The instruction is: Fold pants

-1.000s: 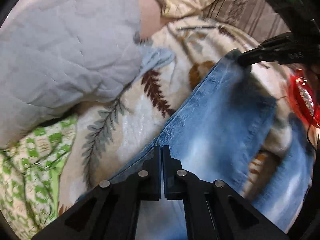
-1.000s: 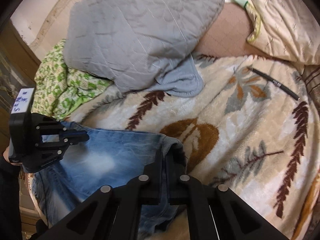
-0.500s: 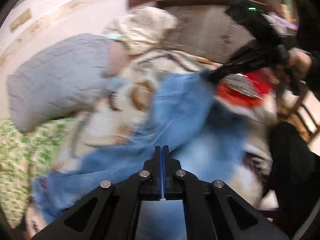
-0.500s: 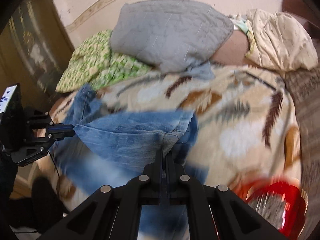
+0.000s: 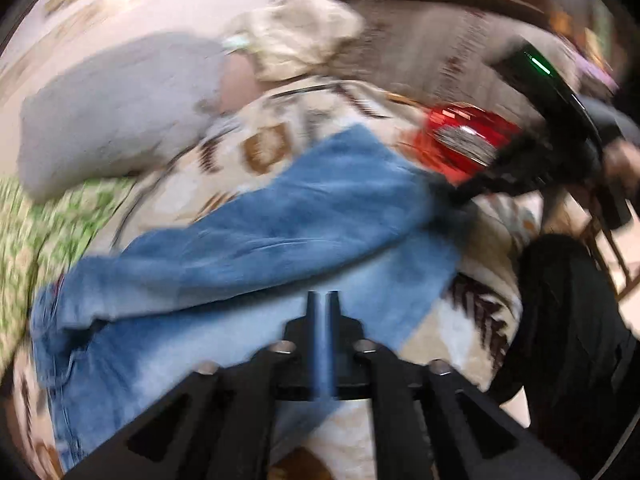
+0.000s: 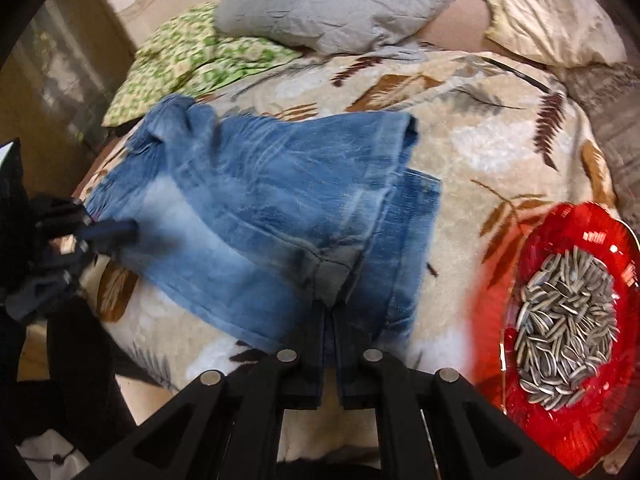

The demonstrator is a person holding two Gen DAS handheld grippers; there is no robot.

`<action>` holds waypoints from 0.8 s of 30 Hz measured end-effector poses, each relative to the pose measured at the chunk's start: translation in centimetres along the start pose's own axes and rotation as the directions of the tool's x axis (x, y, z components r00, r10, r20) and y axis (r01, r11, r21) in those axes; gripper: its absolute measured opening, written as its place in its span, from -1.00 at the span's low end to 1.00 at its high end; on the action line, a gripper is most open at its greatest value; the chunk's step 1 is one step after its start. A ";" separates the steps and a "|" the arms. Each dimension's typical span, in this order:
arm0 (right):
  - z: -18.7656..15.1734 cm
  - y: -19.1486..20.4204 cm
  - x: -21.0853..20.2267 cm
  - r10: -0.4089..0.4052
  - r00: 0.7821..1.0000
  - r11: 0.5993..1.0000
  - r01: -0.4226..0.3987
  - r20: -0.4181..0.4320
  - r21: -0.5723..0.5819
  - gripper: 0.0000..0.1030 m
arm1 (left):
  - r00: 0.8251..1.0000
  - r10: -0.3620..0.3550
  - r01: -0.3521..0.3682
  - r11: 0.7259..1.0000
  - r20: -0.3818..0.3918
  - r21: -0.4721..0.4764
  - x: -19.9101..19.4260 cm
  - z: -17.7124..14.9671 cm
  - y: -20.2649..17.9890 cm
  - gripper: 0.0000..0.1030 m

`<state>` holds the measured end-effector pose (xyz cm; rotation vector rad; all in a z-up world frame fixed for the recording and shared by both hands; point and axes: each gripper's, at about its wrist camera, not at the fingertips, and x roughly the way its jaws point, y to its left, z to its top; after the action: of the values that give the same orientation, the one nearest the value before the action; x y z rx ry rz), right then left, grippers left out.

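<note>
One fold looks done: the jeans (image 6: 272, 200) lie doubled on the bed (image 6: 500, 140), left gripper (image 5: 320, 312) opening off them, right gripper (image 6: 330, 312) pinching denim, more folding left.

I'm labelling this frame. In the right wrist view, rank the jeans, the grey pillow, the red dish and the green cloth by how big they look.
1. jeans
2. red dish, though nearness to the camera inflates it
3. grey pillow
4. green cloth
The pillow and cloth lie farther back, so their order is unsure.

Faded blue jeans (image 6: 280, 208) folded over, lying flat across leaf-print blanket (image 6: 500, 140).
</note>
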<state>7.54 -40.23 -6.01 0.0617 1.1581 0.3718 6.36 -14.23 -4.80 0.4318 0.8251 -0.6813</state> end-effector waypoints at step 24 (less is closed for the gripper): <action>1.7 2.6 2.4 0.016 0.997 1.000 -0.017 0.075 0.012 -0.56 | 0.984 -0.112 -0.011 0.727 -0.135 -0.686 7.9 0.4 10.8 -0.96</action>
<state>9.23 -36.82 -6.84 0.0958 1.0864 0.3738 17.97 -9.83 -9.79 -0.2210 1.1872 -0.3425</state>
